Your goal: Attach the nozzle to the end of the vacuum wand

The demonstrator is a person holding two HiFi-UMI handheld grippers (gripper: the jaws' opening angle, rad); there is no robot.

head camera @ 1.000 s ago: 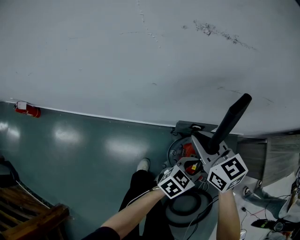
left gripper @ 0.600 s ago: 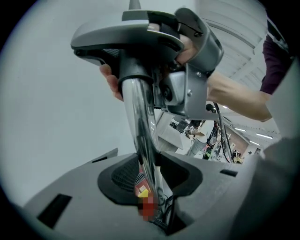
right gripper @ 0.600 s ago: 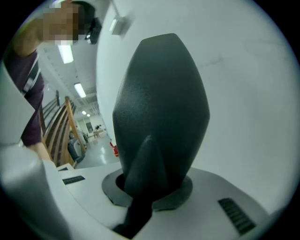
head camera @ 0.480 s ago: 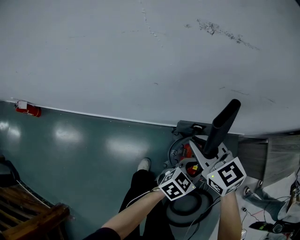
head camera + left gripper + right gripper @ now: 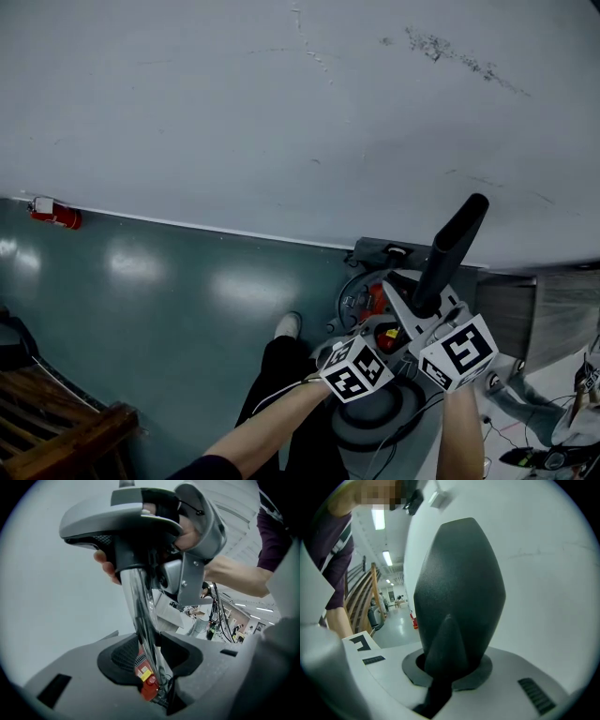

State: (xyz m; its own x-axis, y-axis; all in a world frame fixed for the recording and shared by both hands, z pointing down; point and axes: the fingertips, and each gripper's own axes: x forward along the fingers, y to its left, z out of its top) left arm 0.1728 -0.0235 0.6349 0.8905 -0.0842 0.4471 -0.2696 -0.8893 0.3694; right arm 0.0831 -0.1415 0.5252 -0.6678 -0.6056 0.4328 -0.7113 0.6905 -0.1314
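Head view: right tool (image 5: pixel 419 302) clenches nozzle (image 5: pixel 455 244), now steeper; left tool (image 5: pixel 152 648) grips wand (image 5: pixel 139 604)

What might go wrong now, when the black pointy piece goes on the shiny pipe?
1. The nozzle leans in the right hand-held gripper, which is shut on it. If it meets the wand crooked, it may jam instead of seating.
2. The wand looks thinner than the gap in the left hand-held gripper. If it isn't pinched firmly, it could slide or twist away under the push.
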